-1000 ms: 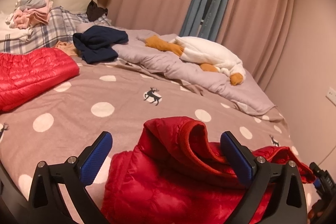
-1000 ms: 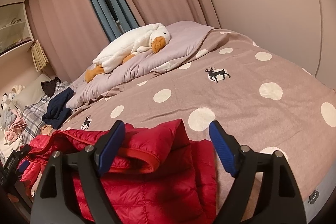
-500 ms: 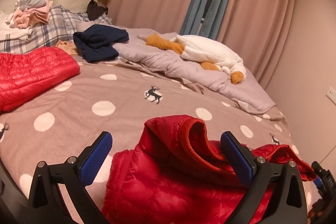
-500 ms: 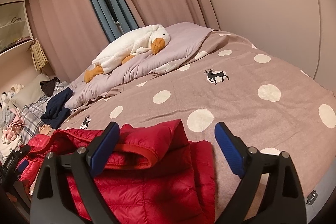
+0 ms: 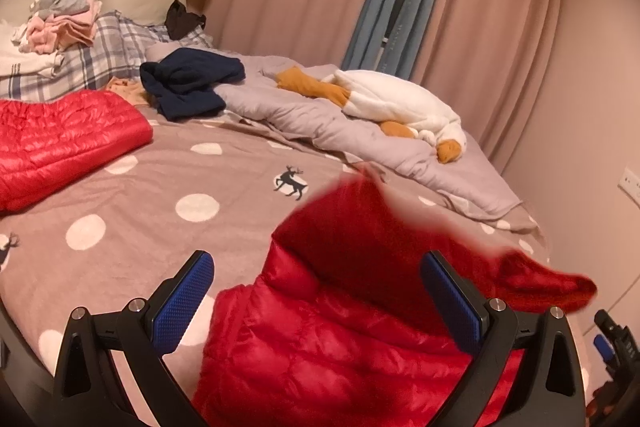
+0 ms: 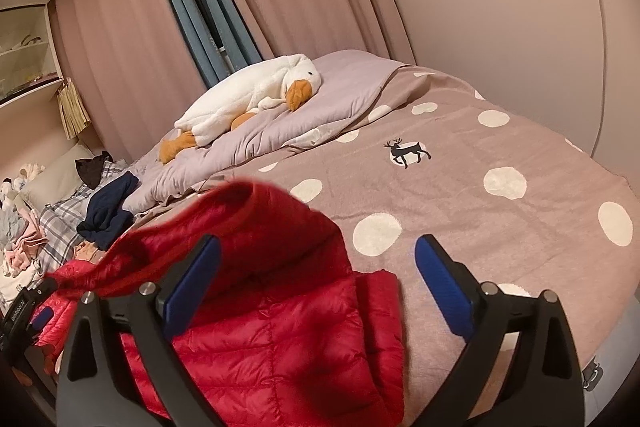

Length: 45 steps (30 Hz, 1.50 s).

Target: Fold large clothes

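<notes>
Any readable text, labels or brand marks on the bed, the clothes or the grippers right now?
Black camera body at the left edge of the right wrist view: white lettering, too small and blurred to read.
Folded white cloth by the plaid pillow: dark mark, unreadable.
Red puffer jacket, polka-dot bedspread: no text; only deer prints.

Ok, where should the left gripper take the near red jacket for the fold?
Judging by its pose: the raised collar end of the red puffer jacket, coming from the near side. It stands up off the bedspread, right between the open left gripper pads.
</notes>
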Each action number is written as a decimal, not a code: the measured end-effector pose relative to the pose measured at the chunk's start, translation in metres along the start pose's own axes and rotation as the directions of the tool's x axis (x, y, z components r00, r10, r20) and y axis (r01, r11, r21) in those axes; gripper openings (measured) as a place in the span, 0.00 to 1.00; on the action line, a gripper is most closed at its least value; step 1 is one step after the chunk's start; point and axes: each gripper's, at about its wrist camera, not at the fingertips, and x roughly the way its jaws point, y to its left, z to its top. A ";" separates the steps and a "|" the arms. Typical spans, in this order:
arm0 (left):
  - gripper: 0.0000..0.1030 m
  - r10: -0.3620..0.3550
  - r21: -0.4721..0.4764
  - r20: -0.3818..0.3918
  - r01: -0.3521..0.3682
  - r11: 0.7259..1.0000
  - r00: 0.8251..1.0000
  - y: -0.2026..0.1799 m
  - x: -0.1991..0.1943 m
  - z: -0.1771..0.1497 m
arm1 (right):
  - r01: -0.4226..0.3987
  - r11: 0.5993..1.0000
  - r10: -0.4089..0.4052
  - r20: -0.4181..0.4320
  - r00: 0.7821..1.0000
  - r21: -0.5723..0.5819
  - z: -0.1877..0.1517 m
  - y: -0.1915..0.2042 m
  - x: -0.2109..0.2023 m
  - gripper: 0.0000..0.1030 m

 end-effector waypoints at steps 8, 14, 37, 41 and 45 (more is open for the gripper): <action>0.99 0.006 0.023 -0.002 -0.006 1.000 1.000 -0.001 -0.005 0.000 | -0.008 1.000 0.008 0.002 1.000 -0.005 0.000 0.001 -0.007 0.95; 0.99 -0.002 0.031 0.001 0.002 1.000 1.000 -0.003 -0.008 0.001 | -0.009 1.000 0.009 0.007 1.000 -0.006 0.000 0.004 -0.012 0.95; 0.84 -0.021 0.062 -0.179 0.032 0.998 0.984 -0.027 0.112 -0.031 | -0.116 0.982 0.076 -0.244 0.967 -0.150 -0.035 0.076 0.118 0.94; 0.84 0.026 0.102 -0.186 -0.007 0.995 0.982 -0.027 0.134 -0.055 | -0.092 0.981 0.041 -0.280 0.959 -0.171 -0.057 0.066 0.145 0.95; 0.85 0.056 0.148 -0.142 -0.035 0.988 0.988 -0.035 0.138 -0.063 | -0.089 0.982 0.039 -0.281 0.959 -0.167 -0.062 0.064 0.155 0.97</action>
